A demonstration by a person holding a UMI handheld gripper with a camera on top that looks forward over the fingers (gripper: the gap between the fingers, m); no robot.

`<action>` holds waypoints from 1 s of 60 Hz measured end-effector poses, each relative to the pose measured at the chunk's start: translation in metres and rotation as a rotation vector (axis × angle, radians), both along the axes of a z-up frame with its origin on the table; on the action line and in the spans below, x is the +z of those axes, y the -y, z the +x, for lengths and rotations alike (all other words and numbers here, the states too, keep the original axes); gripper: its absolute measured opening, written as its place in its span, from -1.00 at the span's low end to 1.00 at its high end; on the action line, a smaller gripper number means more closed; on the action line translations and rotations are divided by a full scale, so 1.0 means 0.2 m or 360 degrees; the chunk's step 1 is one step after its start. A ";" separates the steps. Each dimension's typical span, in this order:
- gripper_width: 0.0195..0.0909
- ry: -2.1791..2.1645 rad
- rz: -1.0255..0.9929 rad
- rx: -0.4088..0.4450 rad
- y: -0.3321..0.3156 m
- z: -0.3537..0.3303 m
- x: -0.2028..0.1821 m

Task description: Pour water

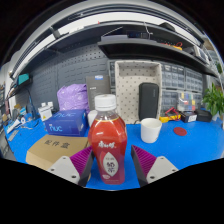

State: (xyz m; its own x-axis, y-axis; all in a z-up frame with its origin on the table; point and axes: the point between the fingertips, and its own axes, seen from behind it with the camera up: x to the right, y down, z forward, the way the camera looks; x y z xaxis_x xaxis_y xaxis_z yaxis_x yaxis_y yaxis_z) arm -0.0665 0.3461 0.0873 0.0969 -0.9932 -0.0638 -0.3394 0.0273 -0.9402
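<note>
The claw pinches a bottle of red drink, white cap on, upright; both pink pads press its sides. Beyond it to the right a white cup stands alone on the blue tabletop, with bare blue around it and a red lid farther right. To the left, a cardboard box lies close by the bottle; behind that sit a blue box and a purple bag. A pegboard wall closes the rear edge.
</note>
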 end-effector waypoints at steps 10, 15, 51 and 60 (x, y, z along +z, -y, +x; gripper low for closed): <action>-0.26 0.0093 -0.0006 0.0029 -0.03 0.08 0.00; -0.53 0.0126 -0.0058 0.0051 -0.03 0.08 -0.01; -0.75 -0.0015 0.0340 -0.0030 0.04 0.48 0.16; -0.75 -0.0077 0.0976 -0.0116 0.02 0.66 0.29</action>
State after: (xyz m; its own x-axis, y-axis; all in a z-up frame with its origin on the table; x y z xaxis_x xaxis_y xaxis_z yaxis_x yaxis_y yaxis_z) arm 0.0659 0.3412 0.1456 0.0127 -0.7783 -0.6277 -0.3582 0.5826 -0.7296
